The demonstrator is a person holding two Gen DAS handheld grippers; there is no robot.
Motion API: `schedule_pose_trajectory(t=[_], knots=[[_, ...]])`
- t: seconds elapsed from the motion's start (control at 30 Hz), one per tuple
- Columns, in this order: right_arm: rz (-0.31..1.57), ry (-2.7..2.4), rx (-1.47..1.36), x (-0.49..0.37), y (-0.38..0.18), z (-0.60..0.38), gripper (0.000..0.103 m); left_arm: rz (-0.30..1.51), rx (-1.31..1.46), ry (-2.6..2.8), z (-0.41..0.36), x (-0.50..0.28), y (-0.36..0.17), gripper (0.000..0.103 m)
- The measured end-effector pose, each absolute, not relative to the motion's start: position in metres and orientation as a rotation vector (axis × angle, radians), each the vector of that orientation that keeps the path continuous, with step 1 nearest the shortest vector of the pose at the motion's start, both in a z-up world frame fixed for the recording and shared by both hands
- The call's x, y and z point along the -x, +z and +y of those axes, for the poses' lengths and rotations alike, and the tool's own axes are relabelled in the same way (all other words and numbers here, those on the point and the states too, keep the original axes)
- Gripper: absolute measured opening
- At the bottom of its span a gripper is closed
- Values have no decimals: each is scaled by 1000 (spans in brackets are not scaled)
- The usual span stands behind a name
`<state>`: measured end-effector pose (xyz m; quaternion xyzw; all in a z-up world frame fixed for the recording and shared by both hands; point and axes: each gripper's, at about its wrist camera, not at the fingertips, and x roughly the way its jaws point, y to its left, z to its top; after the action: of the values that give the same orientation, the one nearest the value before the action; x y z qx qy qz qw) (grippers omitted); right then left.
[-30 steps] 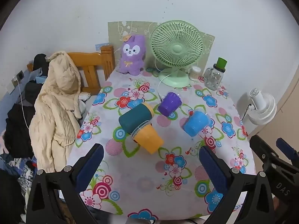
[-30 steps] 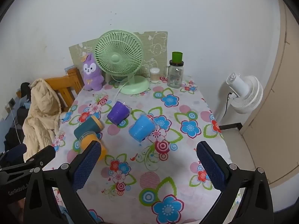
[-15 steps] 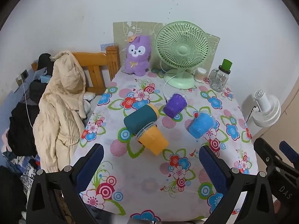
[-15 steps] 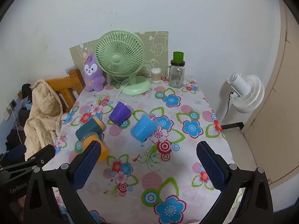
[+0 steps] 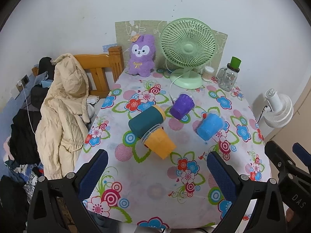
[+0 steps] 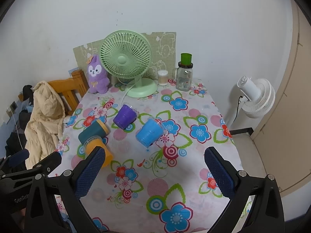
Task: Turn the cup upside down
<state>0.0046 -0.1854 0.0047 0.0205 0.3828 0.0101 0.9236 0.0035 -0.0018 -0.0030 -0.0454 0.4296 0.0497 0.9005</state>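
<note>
Both grippers hang above the near edge of the table, each spread wide with nothing between the pads. My left gripper [image 5: 156, 167] holds nothing and touches nothing; my right gripper [image 6: 154, 165] is just as wide apart and bare.

Four cups lie on their sides near the middle of the flowered table [image 5: 147, 190]. An orange cup [image 5: 159, 142] lies nearest me, touching a teal cup [image 5: 145, 121] just behind it. A purple cup [image 5: 182, 106] lies further back toward the far edge, apart from the others. A blue cup [image 6: 149, 133] lies toward the right edge, well apart from the teal and orange pair.

Along the far edge stand a plush rabbit [image 5: 141, 60], a green fan [image 5: 187, 48] and a glass jar [image 5: 228, 75]. Bare cloth stretches between the cups and the near edge. A coat [image 5: 62, 104] hangs off a chair beyond the left edge.
</note>
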Motion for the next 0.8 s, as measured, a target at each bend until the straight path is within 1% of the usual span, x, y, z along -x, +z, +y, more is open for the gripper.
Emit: schedule_pose_trajectory(t=[0.33,0.8], knots=[[785,32,-50,-3,-1,-185,103,870,52,112,-5,-5,-5,103],[795,34,-41,-14,-1,-189,103,906,64,94,-9,-16,-12,102]])
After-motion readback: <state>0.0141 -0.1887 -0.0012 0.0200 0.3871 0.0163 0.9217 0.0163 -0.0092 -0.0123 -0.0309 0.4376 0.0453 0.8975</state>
